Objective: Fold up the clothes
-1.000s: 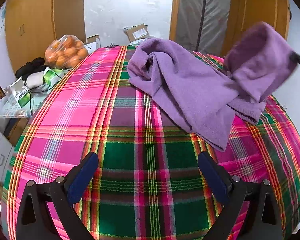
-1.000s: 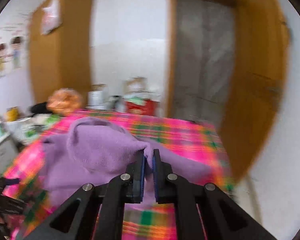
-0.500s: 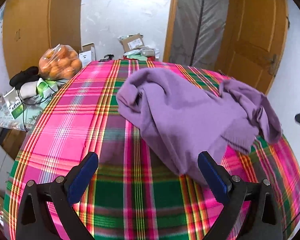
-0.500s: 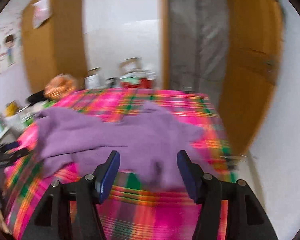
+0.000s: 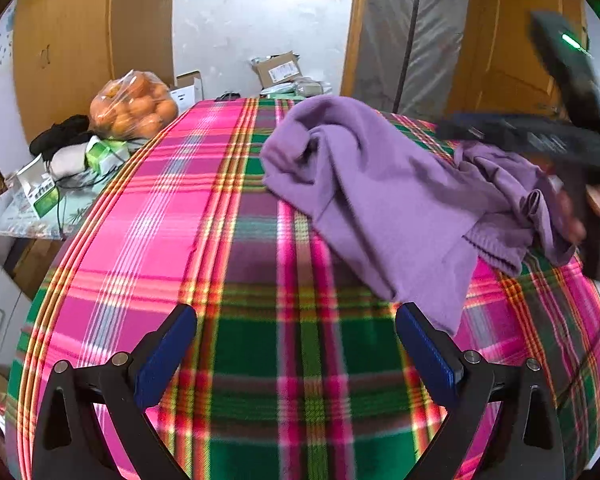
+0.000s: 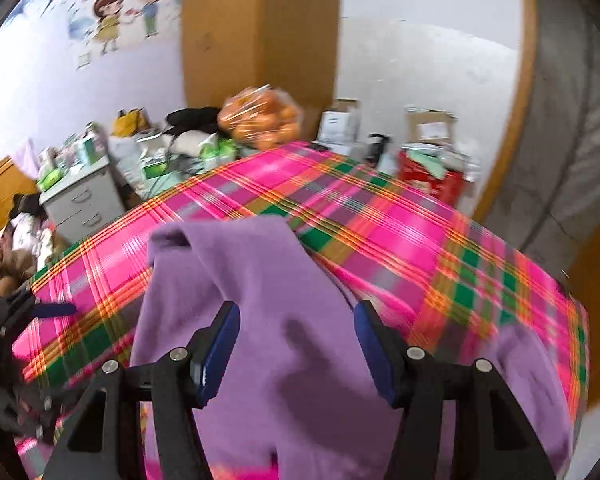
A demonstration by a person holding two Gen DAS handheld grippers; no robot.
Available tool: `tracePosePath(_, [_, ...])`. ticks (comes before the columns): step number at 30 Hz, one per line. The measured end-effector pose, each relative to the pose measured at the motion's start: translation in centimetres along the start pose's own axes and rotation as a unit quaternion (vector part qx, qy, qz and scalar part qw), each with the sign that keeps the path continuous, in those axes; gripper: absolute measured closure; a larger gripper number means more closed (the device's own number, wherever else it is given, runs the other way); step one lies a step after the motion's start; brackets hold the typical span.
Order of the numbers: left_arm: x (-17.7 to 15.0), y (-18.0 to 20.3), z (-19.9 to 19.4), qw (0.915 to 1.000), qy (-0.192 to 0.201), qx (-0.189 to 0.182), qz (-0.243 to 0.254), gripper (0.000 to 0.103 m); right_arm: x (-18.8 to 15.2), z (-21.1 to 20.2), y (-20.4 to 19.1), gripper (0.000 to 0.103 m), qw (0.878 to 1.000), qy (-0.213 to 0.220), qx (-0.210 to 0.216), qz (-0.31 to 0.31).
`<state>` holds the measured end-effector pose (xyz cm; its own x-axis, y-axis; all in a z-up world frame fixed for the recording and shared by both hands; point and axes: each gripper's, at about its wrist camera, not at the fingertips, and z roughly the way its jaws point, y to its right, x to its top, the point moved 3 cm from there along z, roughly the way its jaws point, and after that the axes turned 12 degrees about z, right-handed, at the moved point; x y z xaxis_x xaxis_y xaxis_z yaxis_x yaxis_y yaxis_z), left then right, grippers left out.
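A purple fleece garment (image 5: 384,196) lies crumpled on the pink and green plaid table cover (image 5: 220,240), toward the right half. My left gripper (image 5: 296,344) is open and empty, low over the near part of the cover, its right finger close to the garment's near corner. My right gripper (image 6: 296,344) is open and empty, hovering over the garment (image 6: 268,320). In the left wrist view the right gripper (image 5: 548,136) shows blurred at the right edge, above the garment's bunched end.
A bag of oranges (image 5: 134,106), boxes and packets sit on a side surface left of the table. Cardboard boxes (image 5: 278,68) stand beyond the far edge. A grey drawer unit (image 6: 80,200) stands at the left. A wooden door (image 5: 512,60) is at the back right.
My right gripper opened and let go of the garment, which dropped onto the cover. It then swung left and now hovers over the garment. My left gripper stayed open.
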<state>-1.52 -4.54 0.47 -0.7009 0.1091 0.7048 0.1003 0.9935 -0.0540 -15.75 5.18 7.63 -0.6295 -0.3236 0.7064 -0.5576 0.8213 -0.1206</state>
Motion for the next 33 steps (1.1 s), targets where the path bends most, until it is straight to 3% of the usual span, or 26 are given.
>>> tracePosePath(3, [-0.7, -0.7, -0.1, 1.0, -0.003, 0.0, -0.005, 0.003, 2.6, 2.5, -1.3, 0.043, 0.999, -0.012, 0.029, -0.009])
tracePosePath(8, [-1.1, -2.0, 0.1, 0.9998, -0.003, -0.005, -0.019, 0.003, 4.6, 4.6, -5.7, 0.043, 0.994, -0.038, 0.064, -0.079])
tracePosePath(15, [-1.0, -2.8, 0.4, 0.9993, -0.003, -0.017, -0.035, 0.003, 2.6, 7.0, -9.5, 0.044, 0.976, -0.105, 0.073, -0.174])
tracePosePath(17, [-1.1, -3.1, 0.6, 0.999, -0.006, -0.018, -0.04, 0.003, 2.7, 7.7, -9.0, 0.059, 0.98, -0.106, 0.04, -0.163])
tracePosePath(18, [-1.1, -3.1, 0.7, 0.9989, -0.008, -0.018, -0.042, 0.003, 2.7, 7.9, -8.7, 0.084, 0.981, -0.114, 0.038, -0.152])
tracePosePath(19, [-1.1, -3.2, 0.8, 0.9988, -0.011, -0.019, -0.043, 0.003, 2.8, 8.0, -8.3, 0.084, 0.982, -0.121, 0.037, -0.142])
tracePosePath(25, [-1.0, -3.1, 0.6, 0.999, -0.006, -0.015, -0.041, 0.003, 5.8, 3.0, -5.2, 0.087, 0.996, -0.008, -0.015, -0.088])
tracePosePath(27, [-1.0, -2.9, 0.5, 0.9991, -0.003, -0.016, -0.04, 0.003, 7.7, -0.4, -2.9, 0.087, 0.997, 0.053, -0.031, -0.04])
tracePosePath(29, [-0.9, -2.8, 0.5, 0.9991, -0.002, -0.018, -0.039, 0.003, 9.6, -4.3, -0.3, 0.087, 0.992, 0.117, -0.051, 0.012])
tracePosePath(33, [-0.7, -2.6, 0.6, 0.999, 0.002, -0.023, -0.038, 0.003, 11.9, -10.4, 3.4, 0.087, 0.976, 0.192, -0.082, 0.067])
